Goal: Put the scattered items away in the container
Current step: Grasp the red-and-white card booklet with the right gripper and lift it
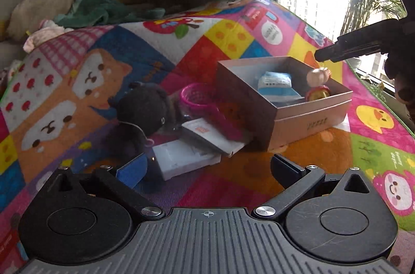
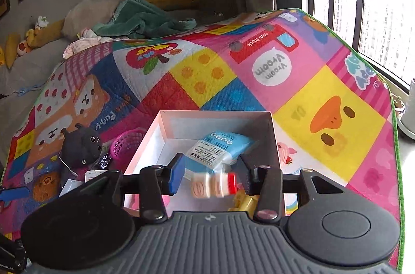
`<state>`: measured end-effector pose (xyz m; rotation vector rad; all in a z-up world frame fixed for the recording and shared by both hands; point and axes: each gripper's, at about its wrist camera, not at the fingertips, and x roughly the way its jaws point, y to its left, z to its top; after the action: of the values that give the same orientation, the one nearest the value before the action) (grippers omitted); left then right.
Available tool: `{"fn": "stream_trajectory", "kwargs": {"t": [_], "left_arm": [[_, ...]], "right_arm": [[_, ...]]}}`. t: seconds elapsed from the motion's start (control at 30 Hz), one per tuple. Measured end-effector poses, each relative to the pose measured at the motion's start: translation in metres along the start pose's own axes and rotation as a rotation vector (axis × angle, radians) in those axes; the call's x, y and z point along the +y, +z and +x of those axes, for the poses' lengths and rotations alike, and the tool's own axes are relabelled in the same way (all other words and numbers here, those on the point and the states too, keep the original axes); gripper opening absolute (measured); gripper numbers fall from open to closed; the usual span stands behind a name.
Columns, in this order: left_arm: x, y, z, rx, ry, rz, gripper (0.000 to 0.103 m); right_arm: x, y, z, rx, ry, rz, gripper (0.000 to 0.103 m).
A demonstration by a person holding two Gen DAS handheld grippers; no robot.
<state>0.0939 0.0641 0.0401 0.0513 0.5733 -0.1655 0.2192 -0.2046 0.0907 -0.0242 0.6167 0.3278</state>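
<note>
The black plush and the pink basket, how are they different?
The black plush is dark, fuzzy and solid, with a small eye; the pink basket is bright, hard-looking mesh and hollow. The plush looks bigger than the basket. Both lie on the mat, left of the box, not inside it yet.

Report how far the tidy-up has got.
Done: a blue-and-white packet and a yellow toy lie in the box. In hand: the open right gripper is over the box with a small red-capped bottle, blurred, between its fingers. Left: black plush, pink basket and flat white boxes on the mat; the left gripper is open.
</note>
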Motion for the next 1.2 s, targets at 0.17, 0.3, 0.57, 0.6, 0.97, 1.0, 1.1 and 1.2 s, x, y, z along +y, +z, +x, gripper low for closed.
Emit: {"fn": "stream_trajectory", "kwargs": {"t": [0.17, 0.3, 0.57, 0.6, 0.97, 1.0, 1.1, 1.2], "left_arm": [[0.007, -0.018, 0.003, 0.03, 0.036, -0.028, 0.103], [0.017, -0.025, 0.009, 0.07, -0.007, -0.116, 0.103], [0.016, -0.039, 0.012, 0.109, 0.057, -0.101, 0.103], [0.016, -0.041, 0.009, 0.105, 0.07, -0.089, 0.103], [0.032, -0.046, 0.008, 0.1, 0.039, -0.145, 0.103], [0.031, -0.046, 0.008, 0.1, 0.04, -0.142, 0.103], [0.031, -0.046, 0.008, 0.099, 0.039, -0.143, 0.103], [0.031, -0.046, 0.007, 0.099, 0.038, -0.144, 0.103]], "right_arm": [[0.014, 0.0, -0.005, 0.003, 0.004, -0.03, 0.048], [0.028, 0.002, -0.017, 0.0, 0.08, -0.055, 0.064], [0.126, -0.03, 0.0, 0.006, 0.192, -0.394, 0.049], [0.138, -0.038, 0.006, 0.026, 0.213, -0.445, 0.04], [0.201, -0.111, 0.045, 0.015, 0.072, -0.899, 0.028], [0.201, -0.113, 0.049, 0.013, 0.054, -0.92, 0.028], [0.201, -0.115, 0.06, 0.004, 0.035, -0.934, 0.023], [0.198, -0.109, 0.056, -0.026, 0.034, -0.879, 0.017]]}}
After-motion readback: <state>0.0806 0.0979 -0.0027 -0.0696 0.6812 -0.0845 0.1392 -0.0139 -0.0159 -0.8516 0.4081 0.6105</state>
